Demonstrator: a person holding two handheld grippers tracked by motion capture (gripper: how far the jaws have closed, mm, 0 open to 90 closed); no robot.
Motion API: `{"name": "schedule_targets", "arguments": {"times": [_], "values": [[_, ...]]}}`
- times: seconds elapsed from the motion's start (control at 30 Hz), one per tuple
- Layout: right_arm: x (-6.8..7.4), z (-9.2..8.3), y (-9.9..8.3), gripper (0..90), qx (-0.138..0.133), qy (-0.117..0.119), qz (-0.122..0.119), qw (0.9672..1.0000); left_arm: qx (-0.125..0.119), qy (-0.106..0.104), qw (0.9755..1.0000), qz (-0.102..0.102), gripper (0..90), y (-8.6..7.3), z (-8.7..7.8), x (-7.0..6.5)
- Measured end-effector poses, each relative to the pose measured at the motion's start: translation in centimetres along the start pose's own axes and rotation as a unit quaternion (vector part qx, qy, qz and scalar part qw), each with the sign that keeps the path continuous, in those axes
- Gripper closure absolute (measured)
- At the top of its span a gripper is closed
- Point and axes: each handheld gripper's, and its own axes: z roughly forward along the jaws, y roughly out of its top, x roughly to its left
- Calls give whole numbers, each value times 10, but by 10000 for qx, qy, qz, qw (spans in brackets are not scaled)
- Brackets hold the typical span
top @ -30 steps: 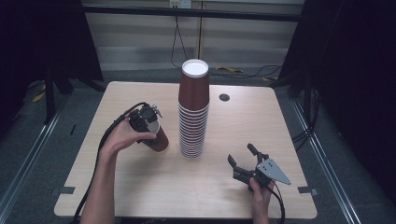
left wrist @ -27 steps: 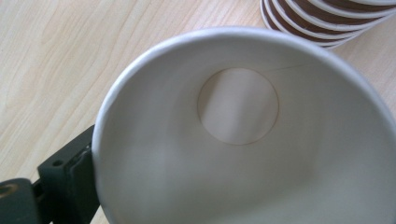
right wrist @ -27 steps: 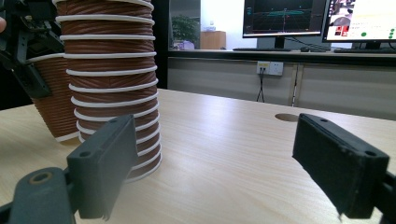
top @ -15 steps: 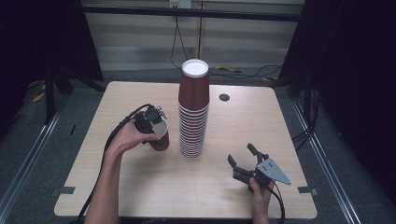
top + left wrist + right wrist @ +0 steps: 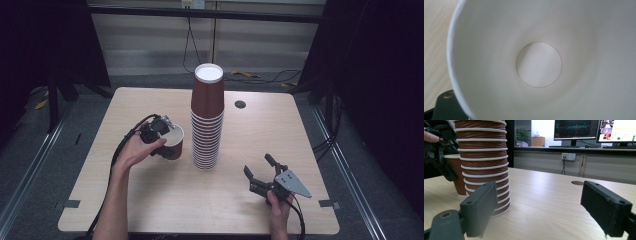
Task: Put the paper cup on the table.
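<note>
A single brown paper cup (image 5: 174,144) with a white inside stands on the table just left of a tall stack of brown cups (image 5: 206,125). My left gripper (image 5: 161,131) sits at that cup's rim; its jaws have just been closing, with the cup's wall between them. The left gripper view looks straight down into the cup's white inside (image 5: 539,65), with one black finger (image 5: 447,107) outside the wall. My right gripper (image 5: 257,165) rests open near the front right of the table, nothing between its fingers (image 5: 480,207). It faces the stack (image 5: 484,165).
The light wooden table (image 5: 280,130) has a round cable hole (image 5: 240,104) behind the stack. Dark floor and rails surround the table. Monitors (image 5: 576,130) and a wall socket stand far behind in the right gripper view.
The left gripper has settled onto the single cup's rim and its jaws have closed on the wall. The right gripper has not moved.
</note>
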Motion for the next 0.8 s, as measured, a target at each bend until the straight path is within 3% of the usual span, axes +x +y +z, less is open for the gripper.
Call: {"name": "schedule_targets", "arguments": {"times": [0.1, 0.2, 0.23, 0.43, 0.6, 0.63, 0.7, 0.8], "values": [[0, 0, 0, 136, -3, 1, -5, 10000, 5, -70, 10000, -59, 158, -6, 3, 2], [0, 0, 0, 136, -1, 3, -1, 10000, -259, -120, 9992, -288, 158, -13, 6, 1], [0, 0, 0, 136, -2, 3, -4, 10000, -224, -160, 9993, -238, 159, -15, 6, 3], [0, 0, 0, 136, -1, 3, 0, 10000, -526, -186, 9976, -422, 158, -29, 4, 3], [0, 0, 0, 136, -2, 3, -3, 10000, -942, 8, 9926, -762, 159, -42, 0, -4], [0, 0, 0, 136, -2, 3, -3, 10000, -892, 55, 9934, -723, 159, -44, -1, -5], [0, 0, 0, 136, -4, 3, -3, 10000, -1000, 157, 9919, -764, 163, -47, -3, -10], [0, 0, 0, 136, -3, 2, -2, 10000, -1334, 249, 9877, -782, 162, -50, -7, -14]]}}
